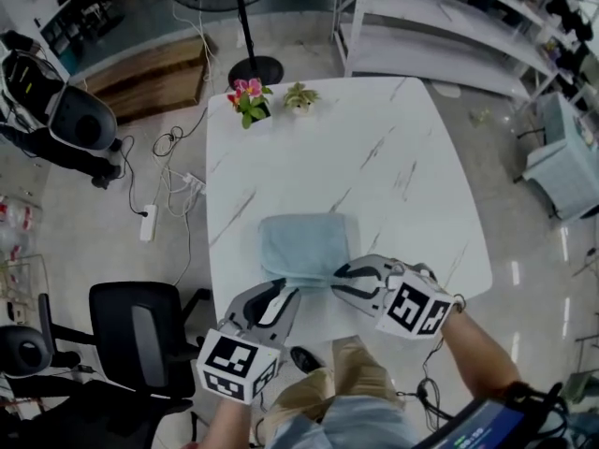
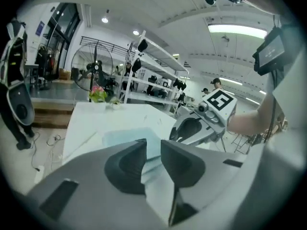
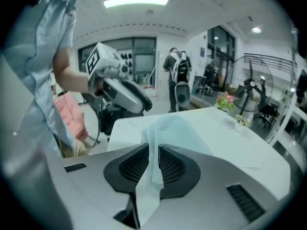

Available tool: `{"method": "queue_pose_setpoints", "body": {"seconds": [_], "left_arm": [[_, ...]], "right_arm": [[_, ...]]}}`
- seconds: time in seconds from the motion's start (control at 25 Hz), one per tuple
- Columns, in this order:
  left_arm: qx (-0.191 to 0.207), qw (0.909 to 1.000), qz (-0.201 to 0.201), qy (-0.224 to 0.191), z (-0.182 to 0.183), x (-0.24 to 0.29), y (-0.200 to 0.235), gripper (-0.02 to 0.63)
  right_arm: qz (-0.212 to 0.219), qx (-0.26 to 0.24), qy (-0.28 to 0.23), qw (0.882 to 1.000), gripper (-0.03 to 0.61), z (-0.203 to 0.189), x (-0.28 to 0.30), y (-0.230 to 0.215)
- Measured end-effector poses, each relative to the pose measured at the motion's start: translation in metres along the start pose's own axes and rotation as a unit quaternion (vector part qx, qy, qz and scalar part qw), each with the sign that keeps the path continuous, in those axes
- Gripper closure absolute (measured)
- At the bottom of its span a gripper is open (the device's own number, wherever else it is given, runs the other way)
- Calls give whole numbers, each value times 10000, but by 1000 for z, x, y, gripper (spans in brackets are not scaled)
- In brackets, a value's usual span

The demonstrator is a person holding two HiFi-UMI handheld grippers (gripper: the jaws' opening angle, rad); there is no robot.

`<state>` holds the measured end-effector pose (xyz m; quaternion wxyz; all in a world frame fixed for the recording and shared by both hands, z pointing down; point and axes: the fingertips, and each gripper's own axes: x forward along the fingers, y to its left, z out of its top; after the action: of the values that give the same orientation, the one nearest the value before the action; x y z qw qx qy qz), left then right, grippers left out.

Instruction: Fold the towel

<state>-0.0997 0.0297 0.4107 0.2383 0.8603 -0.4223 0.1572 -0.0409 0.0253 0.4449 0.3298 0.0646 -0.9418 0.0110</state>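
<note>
A light blue towel (image 1: pixel 304 241) lies folded on the white marble table (image 1: pixel 374 157), close to its front edge. My right gripper (image 1: pixel 339 281) is at the towel's front right corner. In the right gripper view a raised fold of towel (image 3: pixel 154 128) runs up between the jaws of my right gripper (image 3: pixel 153 152), which stand a little apart and do not clamp it. My left gripper (image 1: pixel 284 294) hangs over the front edge just left of the towel, open, with nothing between its jaws (image 2: pixel 152 152). Through that gap I see the towel (image 2: pixel 125 138) and the right gripper (image 2: pixel 199 126).
A pot of pink flowers (image 1: pixel 249 99) and a small green plant (image 1: pixel 300 96) stand at the table's far edge. A fan stand (image 1: pixel 255 68) and shelving (image 1: pixel 440 17) are beyond it. A black office chair (image 1: pixel 140 330) and floor cables (image 1: pixel 173 181) are on the left.
</note>
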Motion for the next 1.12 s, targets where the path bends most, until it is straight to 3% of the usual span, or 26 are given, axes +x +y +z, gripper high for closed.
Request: {"method": "queue_pose_setpoints", "body": {"seconds": [0.16,0.36,0.56,0.68,0.76,0.88,1.0,1.12], "left_arm": [[171,9994,279,-108,11,18,36,532],[274,9971,259,660,-36,40,45,532],[25,9954,195,933,-75,41,41,537],[79,9947,222,1002,-79,47,43,540],[124,9945,217,1019,-81,52,47,543],[-21,9951,192,968,-83,54,50,545],[-243,9959,203,841,-76,39,47,522],[-319,9973,349,558,-60,11,39,506]], "right_arm": [[-200,792,-459,9956,509,25,5,-5],[-203,741,139,9969,514,-15,37,7],[-229,849,564,9945,523,-49,45,8],[-216,822,636,9943,531,-54,51,6],[-220,815,612,9946,534,-52,55,3],[-138,1180,538,9915,535,-56,58,6],[-72,1594,164,9871,515,-41,44,7],[-273,1763,-233,9837,505,-20,22,4]]}}
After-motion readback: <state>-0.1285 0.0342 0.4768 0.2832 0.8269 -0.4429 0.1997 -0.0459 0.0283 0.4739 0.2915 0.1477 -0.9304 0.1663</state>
